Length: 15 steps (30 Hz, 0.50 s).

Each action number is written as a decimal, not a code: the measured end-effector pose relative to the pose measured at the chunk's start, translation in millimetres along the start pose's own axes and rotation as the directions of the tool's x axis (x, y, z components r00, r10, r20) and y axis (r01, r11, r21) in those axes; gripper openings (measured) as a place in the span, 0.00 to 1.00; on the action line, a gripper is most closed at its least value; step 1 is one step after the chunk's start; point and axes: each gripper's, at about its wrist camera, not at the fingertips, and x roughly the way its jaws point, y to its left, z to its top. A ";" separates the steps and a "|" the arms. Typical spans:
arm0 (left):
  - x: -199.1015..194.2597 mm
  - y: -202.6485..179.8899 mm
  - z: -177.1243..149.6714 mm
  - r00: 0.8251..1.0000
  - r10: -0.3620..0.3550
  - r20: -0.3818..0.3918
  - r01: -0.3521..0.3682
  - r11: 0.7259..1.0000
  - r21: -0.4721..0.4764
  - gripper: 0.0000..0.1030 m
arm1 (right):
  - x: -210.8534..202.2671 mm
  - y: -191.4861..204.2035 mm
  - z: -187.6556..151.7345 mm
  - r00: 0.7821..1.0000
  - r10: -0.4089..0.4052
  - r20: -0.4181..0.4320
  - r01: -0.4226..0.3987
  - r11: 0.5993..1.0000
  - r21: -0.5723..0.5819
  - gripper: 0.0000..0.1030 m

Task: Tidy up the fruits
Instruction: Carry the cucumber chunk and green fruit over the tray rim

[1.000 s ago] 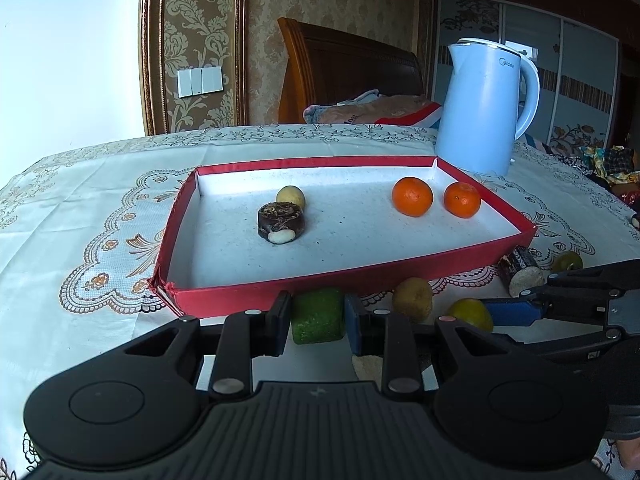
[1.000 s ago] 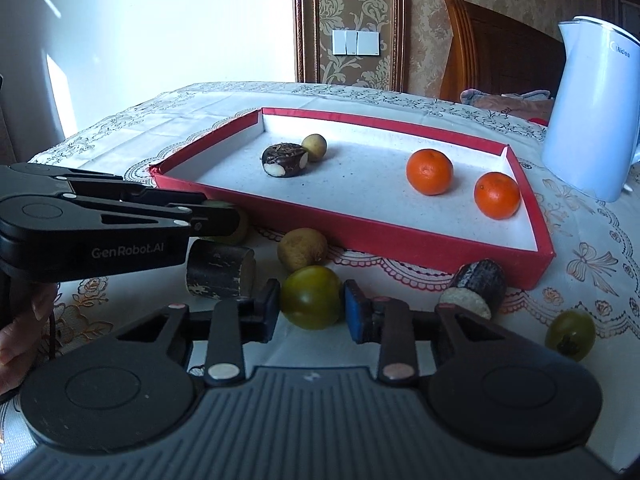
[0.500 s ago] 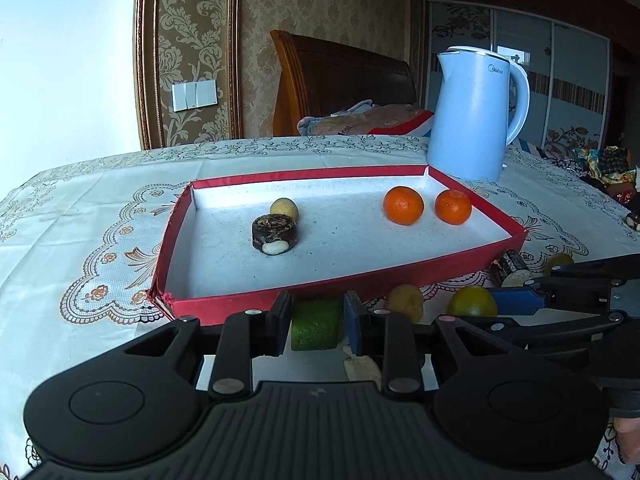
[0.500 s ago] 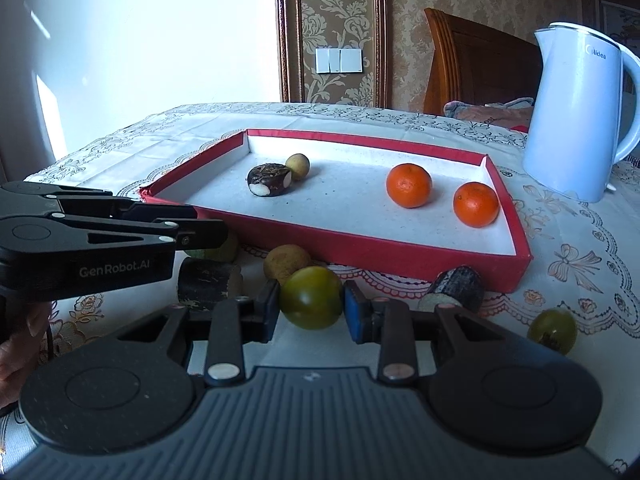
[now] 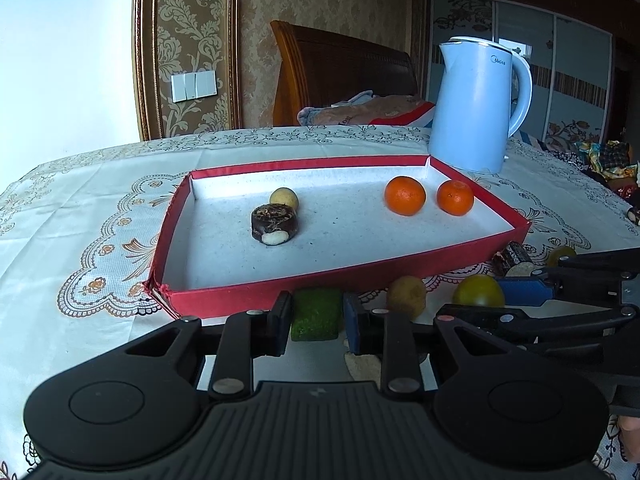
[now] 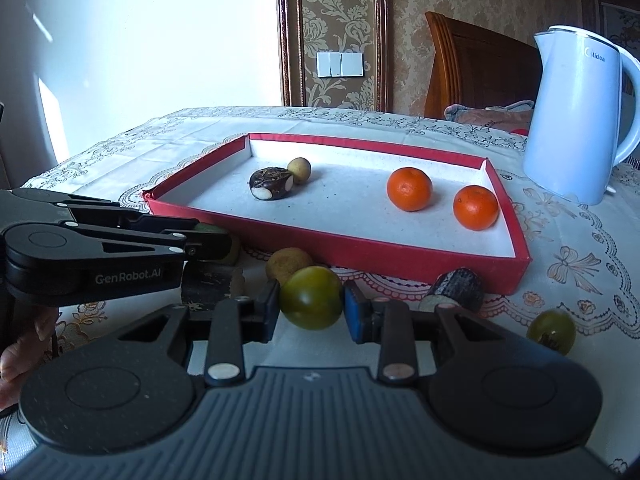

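Observation:
My left gripper (image 5: 316,316) is shut on a green block-shaped piece (image 5: 316,314), held just in front of the red tray (image 5: 280,292). My right gripper (image 6: 311,305) is shut on a round green fruit (image 6: 311,298), also near the tray's front wall (image 6: 360,254). Inside the tray lie two oranges (image 5: 405,196) (image 5: 455,197), a dark round piece (image 5: 275,224) and a small yellow fruit (image 5: 283,199). On the cloth in front sit a tan fruit (image 6: 286,266), a dark cylinder (image 6: 458,286), another dark piece (image 6: 206,286) and a green fruit (image 6: 552,330).
A light blue kettle (image 5: 478,106) stands behind the tray's right corner. The table wears a white embroidered cloth (image 5: 80,208). A wooden chair back (image 5: 340,80) rises behind the table. A hand (image 6: 16,364) holds the left gripper's body at the left edge.
Both grippers have lifted a little with their fruits still held; the tray and kettle sit lower and farther in both views than a second ago.

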 end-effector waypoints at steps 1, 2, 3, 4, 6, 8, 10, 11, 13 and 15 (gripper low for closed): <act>-1.6 -0.3 0.1 1.000 0.001 0.010 -0.002 1.000 0.002 0.25 | -0.5 0.2 0.0 1.000 -0.002 0.003 0.002 1.000 -0.001 0.31; -3.2 -0.6 0.1 1.000 0.004 0.020 -0.004 1.000 0.003 0.26 | -1.3 0.2 -0.2 1.000 -0.004 0.008 0.004 1.000 -0.002 0.31; -4.9 -0.9 0.4 1.000 0.005 0.029 -0.006 1.000 0.003 0.26 | -2.3 0.2 -0.3 1.000 -0.008 0.013 0.008 1.000 -0.001 0.31; -6.2 -1.1 0.7 0.999 0.008 0.038 -0.008 1.000 0.004 0.26 | -3.5 0.4 -0.4 1.000 -0.014 0.020 0.014 1.000 0.001 0.31; -9.0 -1.6 3.3 0.998 0.013 0.058 -0.013 1.000 0.003 0.26 | -6.8 -1.2 0.1 0.999 -0.021 0.038 0.021 1.000 0.009 0.31; -12.1 -2.1 5.9 0.997 0.018 0.079 -0.018 1.000 0.002 0.26 | -9.8 -2.1 2.3 0.997 -0.039 0.061 0.038 0.999 0.014 0.31; -15.4 -1.8 10.1 0.994 0.026 0.102 -0.025 1.000 -0.005 0.26 | -12.1 -6.2 6.6 0.995 -0.055 0.082 0.053 0.998 0.034 0.31; -16.3 -0.8 12.3 0.994 0.028 0.110 -0.027 1.000 -0.010 0.26 | -12.5 -8.7 8.7 0.994 -0.061 0.088 0.057 0.997 0.047 0.31; -15.4 1.5 16.4 0.994 0.022 0.109 -0.019 1.000 -0.024 0.26 | -11.9 -15.4 14.2 0.992 -0.077 0.097 0.070 0.995 0.074 0.31; -10.2 4.8 20.9 0.995 0.017 0.097 -0.013 0.999 -0.042 0.26 | -8.5 -20.9 19.5 0.991 -0.089 0.098 0.080 0.993 0.090 0.31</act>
